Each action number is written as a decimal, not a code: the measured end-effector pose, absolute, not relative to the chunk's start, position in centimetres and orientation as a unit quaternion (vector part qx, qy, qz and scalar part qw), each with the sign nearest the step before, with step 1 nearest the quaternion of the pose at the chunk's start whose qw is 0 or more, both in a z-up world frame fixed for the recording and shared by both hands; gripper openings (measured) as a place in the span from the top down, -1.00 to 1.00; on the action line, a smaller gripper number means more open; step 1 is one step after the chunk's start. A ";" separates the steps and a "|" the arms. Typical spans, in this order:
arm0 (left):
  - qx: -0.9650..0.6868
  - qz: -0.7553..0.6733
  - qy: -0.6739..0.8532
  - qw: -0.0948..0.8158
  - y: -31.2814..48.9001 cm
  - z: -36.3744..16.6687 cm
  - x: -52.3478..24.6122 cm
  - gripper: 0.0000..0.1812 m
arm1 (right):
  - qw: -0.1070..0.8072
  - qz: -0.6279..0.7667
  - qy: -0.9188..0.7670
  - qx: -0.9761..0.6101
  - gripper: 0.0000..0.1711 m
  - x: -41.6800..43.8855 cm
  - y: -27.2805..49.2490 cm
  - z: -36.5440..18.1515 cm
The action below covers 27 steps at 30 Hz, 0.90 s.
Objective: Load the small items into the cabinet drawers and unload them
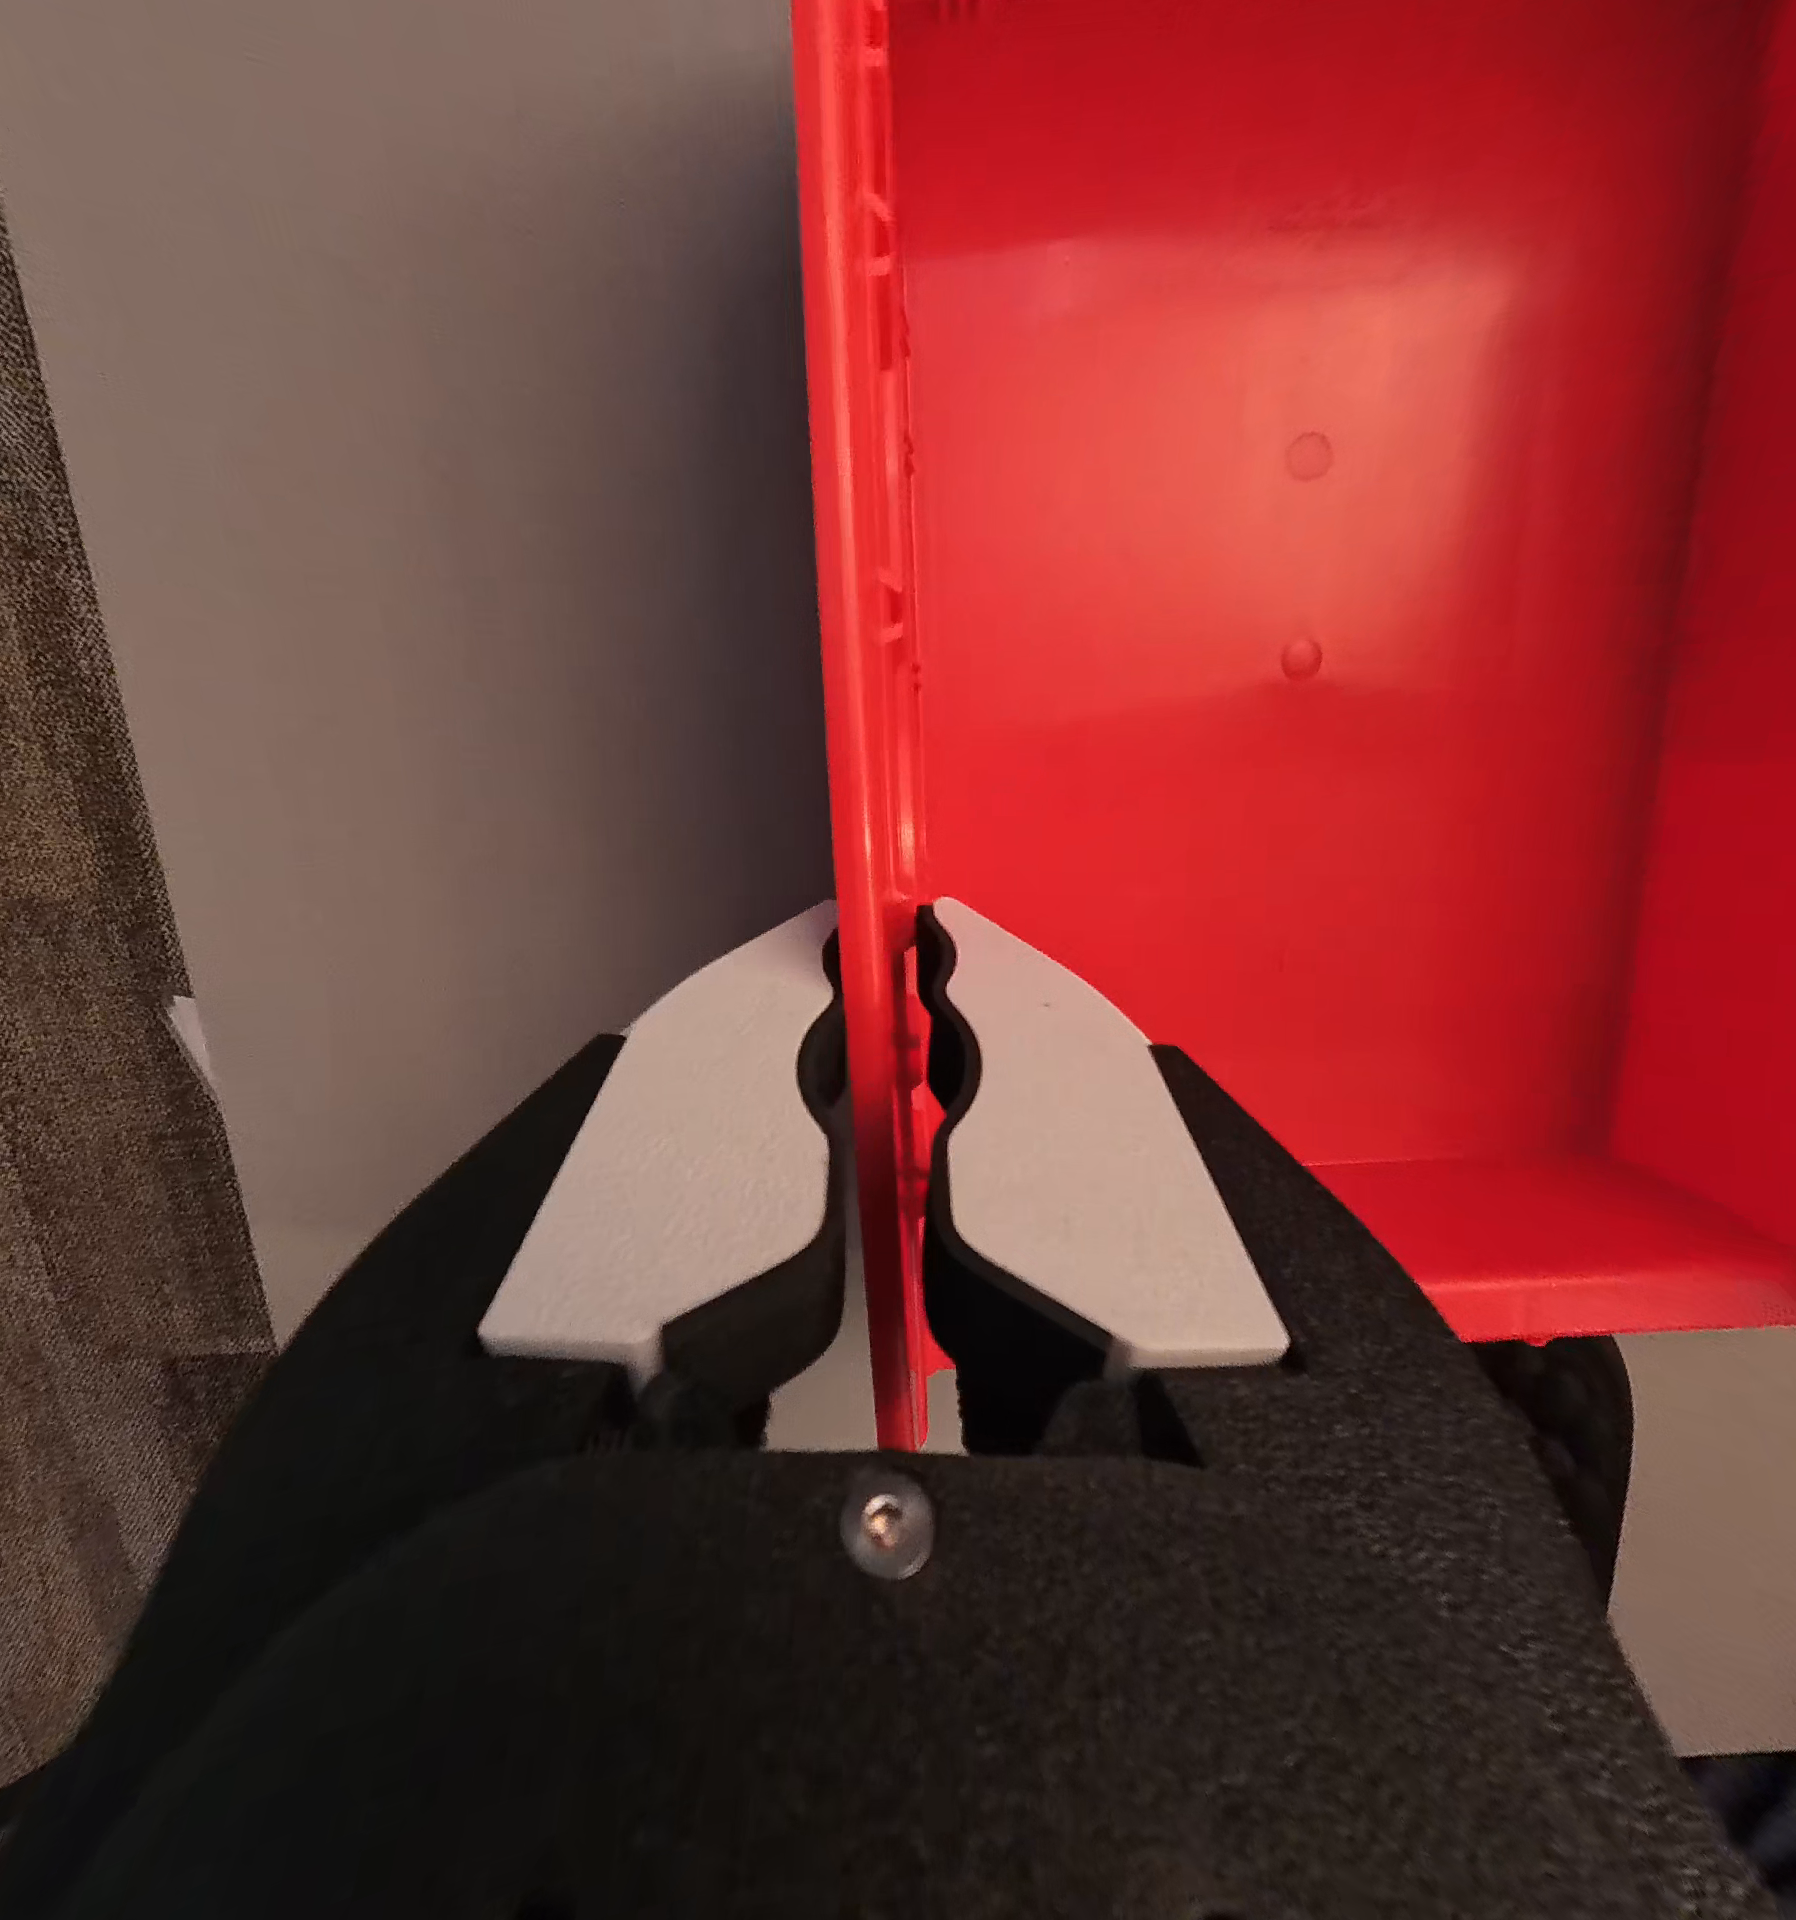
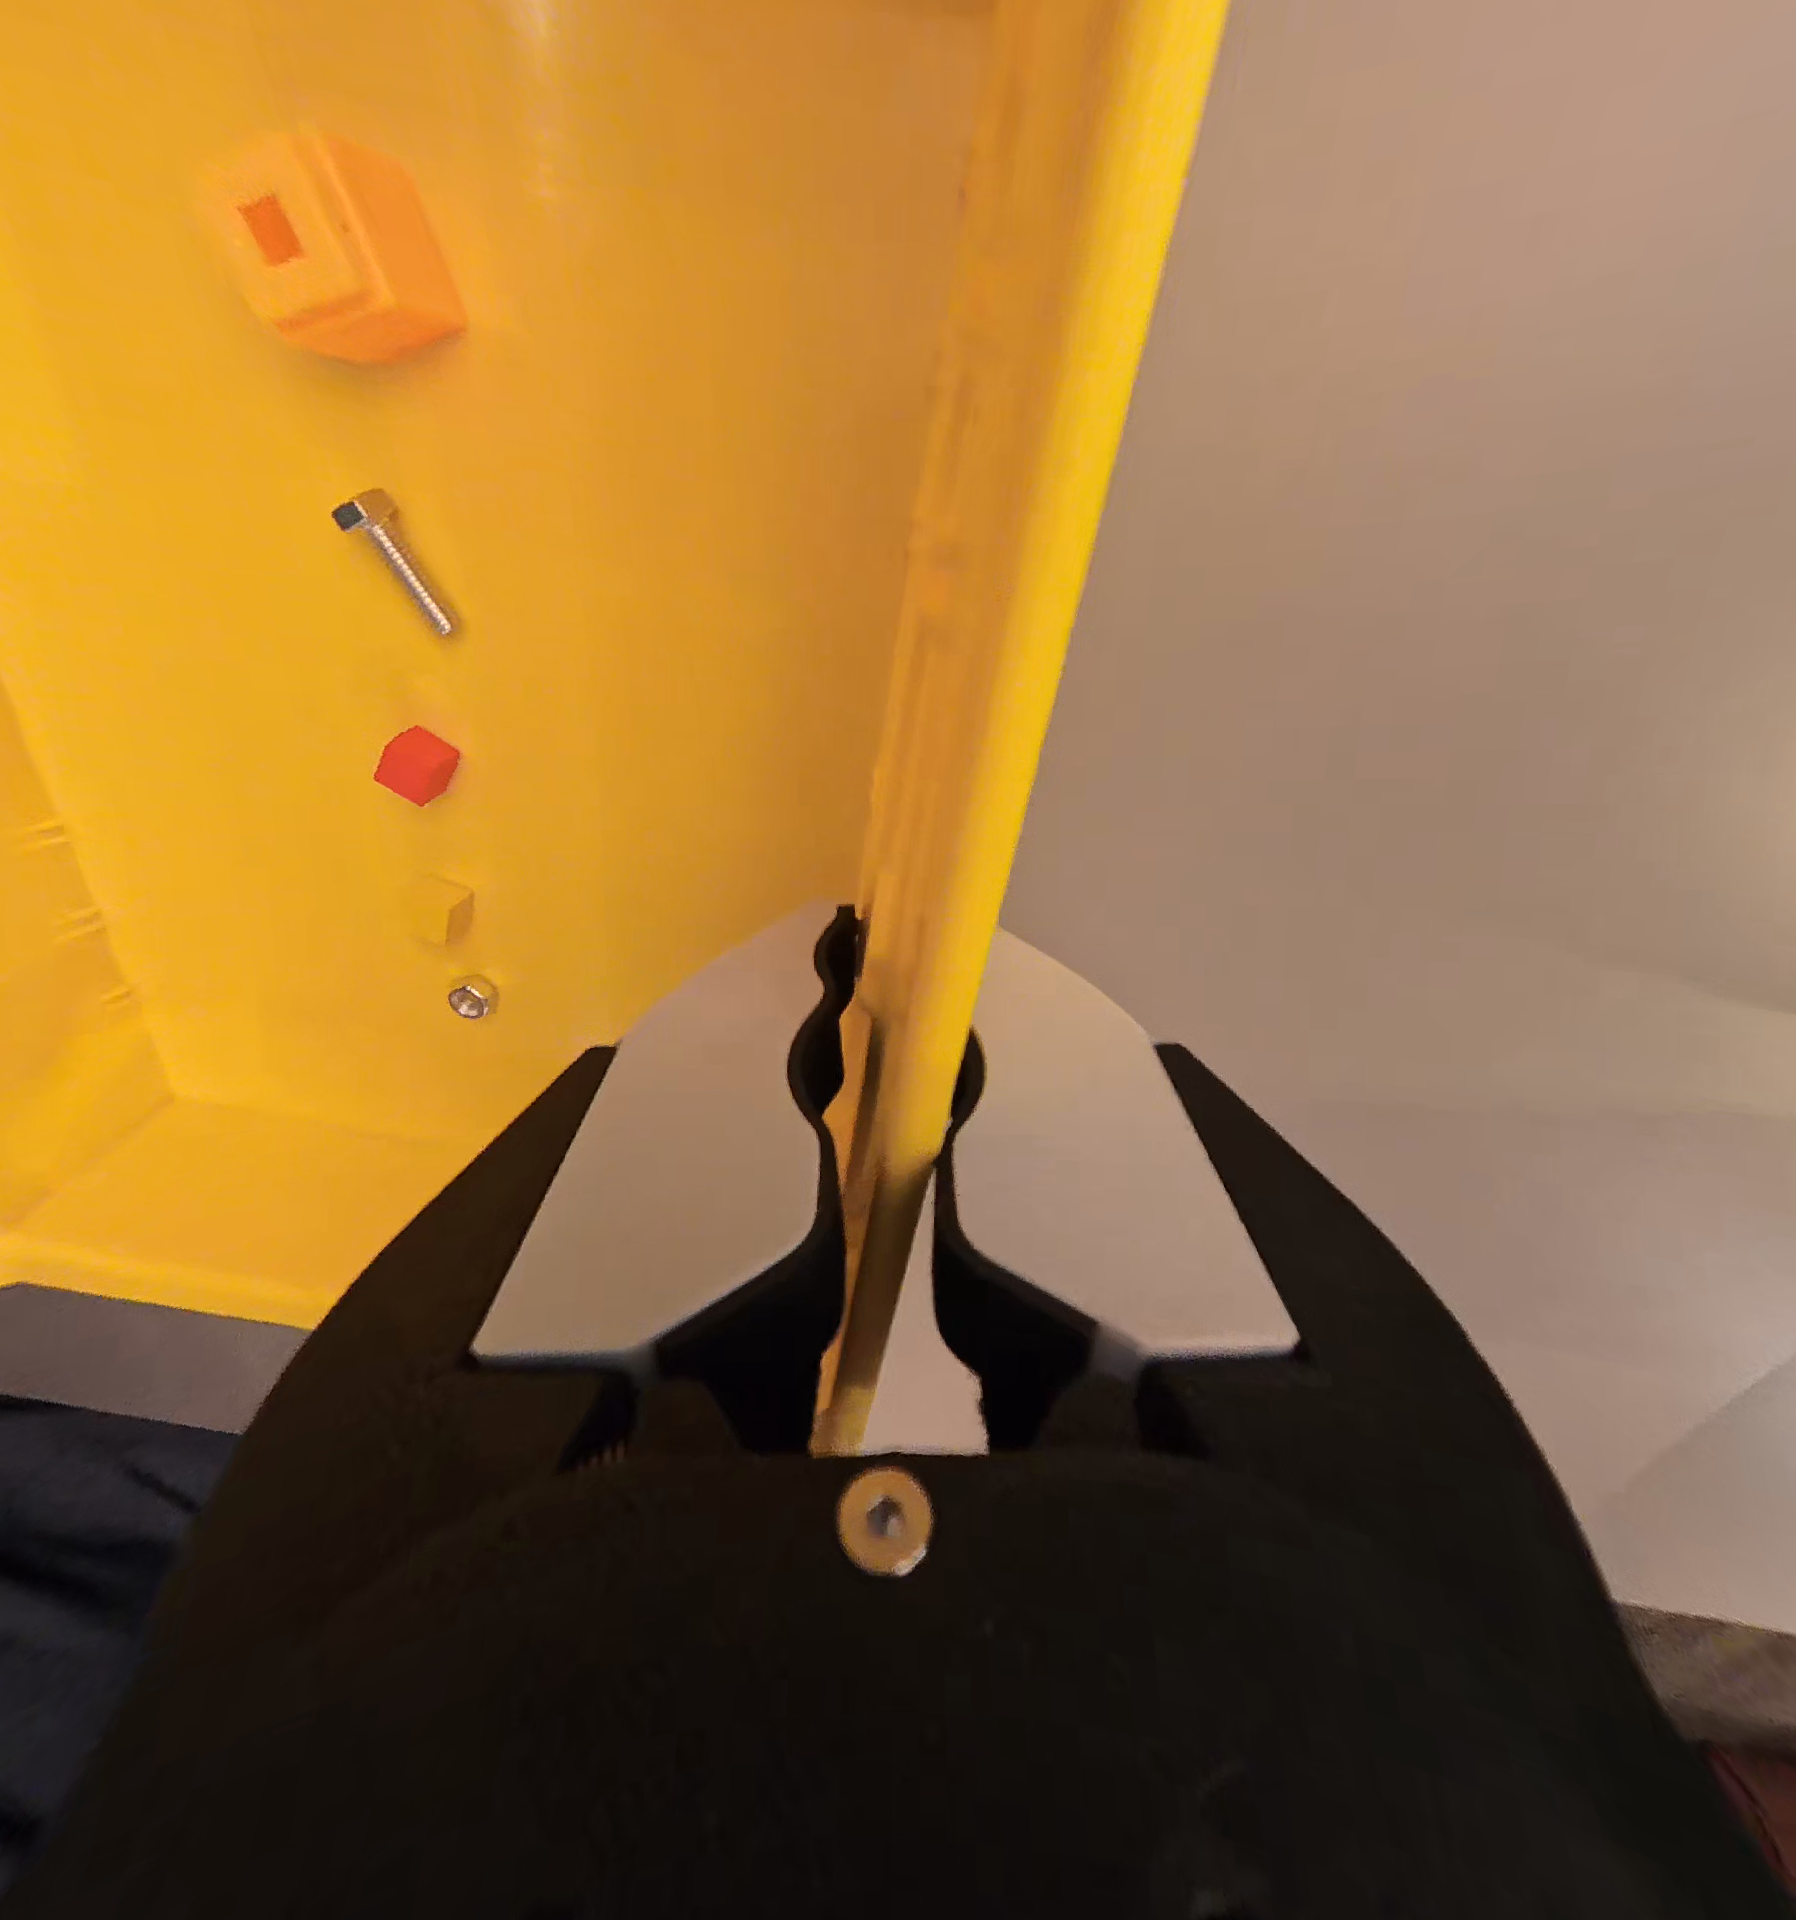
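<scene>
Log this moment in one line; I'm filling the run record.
left gripper shut on red drawer wall, empty | right gripper shut on yellow drawer wall, holds small items

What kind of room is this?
Probably an office or lab: grey-brown carpet, a plain pale table, a red drawer and a yellow drawer holding a bolt.

A pale grey desk point(image 1: 458, 520) is stretching toward a mottled brown carpet point(image 1: 42, 935) at the left, while dark blue fabric point(image 2: 42, 1558) is showing below the desk's near edge.
</scene>
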<state>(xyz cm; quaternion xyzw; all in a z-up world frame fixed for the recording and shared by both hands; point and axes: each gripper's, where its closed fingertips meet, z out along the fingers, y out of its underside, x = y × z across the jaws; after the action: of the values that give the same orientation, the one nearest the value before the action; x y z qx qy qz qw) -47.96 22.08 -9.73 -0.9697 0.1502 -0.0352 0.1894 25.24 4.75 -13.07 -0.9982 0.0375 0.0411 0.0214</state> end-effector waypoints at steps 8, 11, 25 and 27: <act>-0.974 -0.045 0.161 0.154 21.4 -11.1 -47.7 0.94 | -0.011 0.047 0.065 -0.997 0.86 25.2 4.9 -13.4; -0.974 -0.046 0.161 0.151 21.4 -11.2 -47.7 0.93 | -0.019 0.048 0.075 -0.996 0.86 25.2 4.9 -13.6; -0.968 -0.084 0.183 0.148 22.1 -9.4 -47.0 0.94 | -0.012 0.103 0.117 -0.988 0.95 27.3 2.9 -13.2; -0.965 -0.083 0.196 0.152 22.4 -8.3 -47.5 0.94 | -0.009 0.107 0.126 -0.986 0.95 28.2 2.1 -12.6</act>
<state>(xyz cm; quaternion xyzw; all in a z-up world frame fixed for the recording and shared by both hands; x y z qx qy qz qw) -47.50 22.39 -8.35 -0.9652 0.1964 -0.0828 0.1516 28.15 2.09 -12.57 -0.9861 0.1264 0.1070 -0.0090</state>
